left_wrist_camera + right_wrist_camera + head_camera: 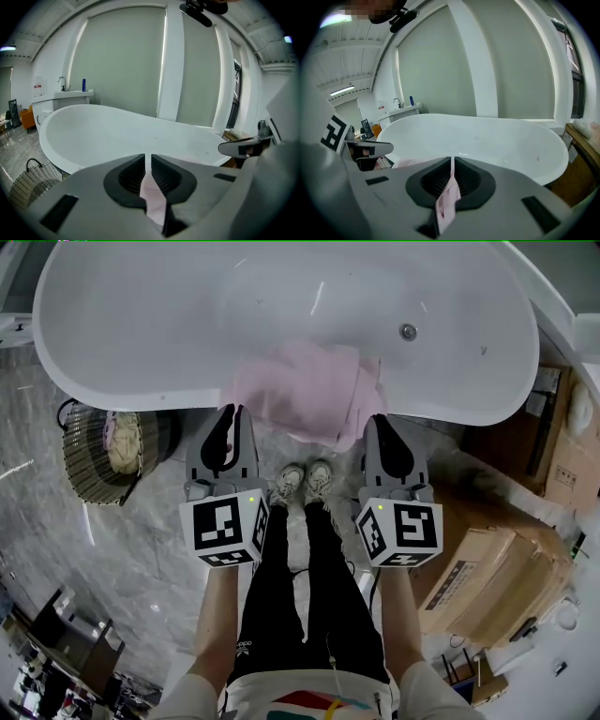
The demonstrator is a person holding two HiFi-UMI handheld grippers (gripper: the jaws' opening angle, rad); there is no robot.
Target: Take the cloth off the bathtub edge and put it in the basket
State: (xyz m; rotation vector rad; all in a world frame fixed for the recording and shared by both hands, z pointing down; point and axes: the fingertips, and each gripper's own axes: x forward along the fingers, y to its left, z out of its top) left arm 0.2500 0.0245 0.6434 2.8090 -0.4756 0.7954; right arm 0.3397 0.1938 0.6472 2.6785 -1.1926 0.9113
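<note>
Pink terry, by the look of it - the cloth [305,390] lies over the near rim of the tub [141,324], part inside and part hanging down the outer wall, straight in front of me. I judge it light, limp and not slippery. It will sag and swing rather than keep any shape, so it needs holding near its upper edge at two points set apart.

That is how I have it. The left gripper [230,412] is closed down to a slit on the cloth's left edge, and its own view shows a pink fold [154,201] nipped between the pads [136,176]. The right gripper [380,420] is closed as tightly on the right edge, with a thin strip of pink [446,201] running up between its jaws. Neither bite is deep, so a hard tug could pull the fabric free. I would lift it gently.

Round about, from the left: the basket [80,460] stands on the marble floor by the tub's left end, tucked partly under the curve of the rim, and already has something pale in it. That overhang is the main obstacle - I expect to come at the basket from the floor side rather than from above the tub. My shoes [305,482] are on the floor between the grippers, under the hanging cloth. To the right are cardboard boxes [487,568] and a wooden unit, well away from the route to the basket.
</note>
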